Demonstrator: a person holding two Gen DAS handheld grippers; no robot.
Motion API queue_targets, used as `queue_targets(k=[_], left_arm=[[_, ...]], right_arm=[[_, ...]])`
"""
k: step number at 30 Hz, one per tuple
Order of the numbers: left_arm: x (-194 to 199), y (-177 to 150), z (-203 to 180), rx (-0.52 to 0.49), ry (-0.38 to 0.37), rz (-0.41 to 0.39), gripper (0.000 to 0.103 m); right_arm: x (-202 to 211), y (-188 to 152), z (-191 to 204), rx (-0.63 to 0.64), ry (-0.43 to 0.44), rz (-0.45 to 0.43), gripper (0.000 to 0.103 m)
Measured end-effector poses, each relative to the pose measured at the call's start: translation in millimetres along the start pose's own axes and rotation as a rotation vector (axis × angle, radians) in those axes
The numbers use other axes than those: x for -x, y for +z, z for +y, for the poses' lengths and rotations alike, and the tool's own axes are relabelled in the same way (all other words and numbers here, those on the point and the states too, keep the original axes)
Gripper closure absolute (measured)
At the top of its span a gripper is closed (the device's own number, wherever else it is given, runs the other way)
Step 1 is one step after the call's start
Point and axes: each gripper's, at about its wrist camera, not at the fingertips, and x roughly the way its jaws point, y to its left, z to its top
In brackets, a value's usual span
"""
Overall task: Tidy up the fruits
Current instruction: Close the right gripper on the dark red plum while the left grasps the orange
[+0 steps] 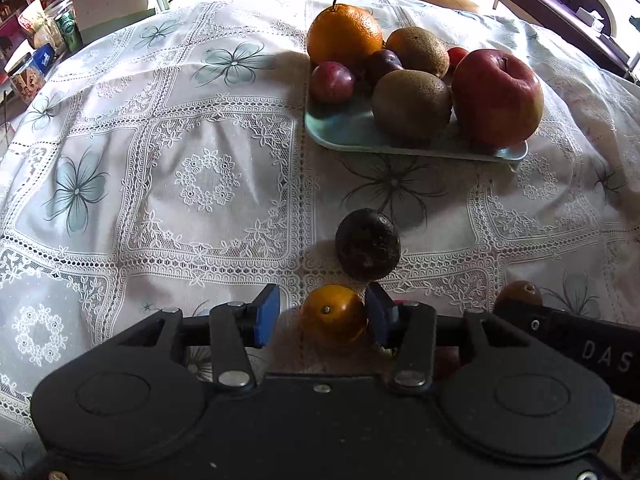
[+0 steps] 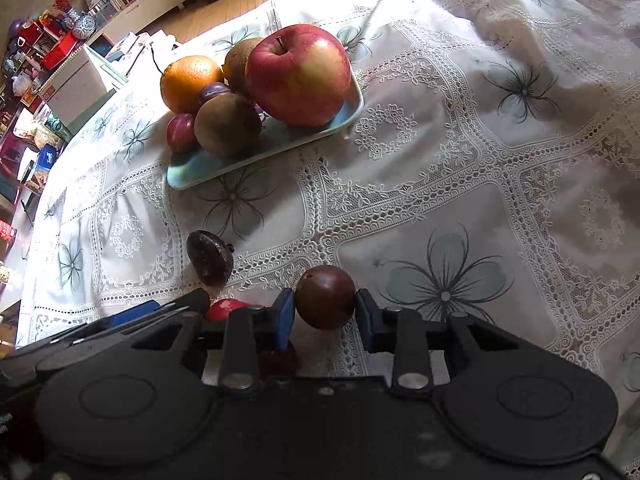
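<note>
The left gripper [image 1: 325,312] stands unclenched around a small round orange tangerine [image 1: 333,320]. Its right blue pad [image 1: 379,314] touches the fruit; the left pad stands apart. The tangerine's stem dimple faces the camera.

The right gripper [image 2: 325,312] brackets a dark red round plum [image 2: 325,297]. Both blue pads sit at its sides, but whether they press it cannot be told. The plum's stem pit points up and left.

A dark brown wrinkled fruit [image 1: 367,245] lies on the white lace tablecloth [image 1: 200,184], between the grippers and the pale blue rectangular tray [image 1: 348,130].

The right wrist view alone shows this fruit's stub stem [image 2: 229,247], pointing right. It also shows a bright red fruit [image 2: 226,309] beside the left gripper.
</note>
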Motion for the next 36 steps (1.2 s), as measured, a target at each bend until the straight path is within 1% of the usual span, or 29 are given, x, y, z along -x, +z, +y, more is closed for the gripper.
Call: queue_targets(k=[1,4,9,14,16,17,18,19,26,32,36], left_arm=[[-1,1,0,0.002,0.001,0.003,0.047],[-5,1,2,0.016,0.019,0.010,0.041],[-10,2,2,0.013,0.044,0.031,0.040],[-19,3,6,0.026,0.042,0.062,0.040],[-18,2,6,0.020,0.042,0.062,0.042],[-18,1,6,0.015,0.035,0.061,0.046],[-18,1,6,0.013,0.022,0.065,0.056],[-18,1,7,0.015,0.006,0.068,0.058],[-15,0,25,0.099,-0.065,0.058,0.058],[-12,-1,29,0.108,-0.075,0.041,0.058],[-1,-6,36,0.135,-0.074,-0.003,0.058]], right_arm=[[-1,0,-1,-0.003,0.000,0.002,0.069],[-2,1,-2,-0.008,-0.003,0.012,0.069],[-9,3,3,0.004,-0.024,0.033,0.069],[-16,6,6,0.012,-0.037,0.053,0.068],[-17,6,5,0.003,-0.034,0.062,0.068],[-17,6,4,0.000,-0.029,0.064,0.068],[-17,6,3,0.001,-0.027,0.063,0.068],[-16,6,3,0.005,-0.026,0.062,0.068],[-4,-1,7,0.034,-0.006,0.005,0.069],[3,-4,6,0.031,0.007,-0.024,0.069],[10,-8,5,0.035,0.014,-0.053,0.068]])
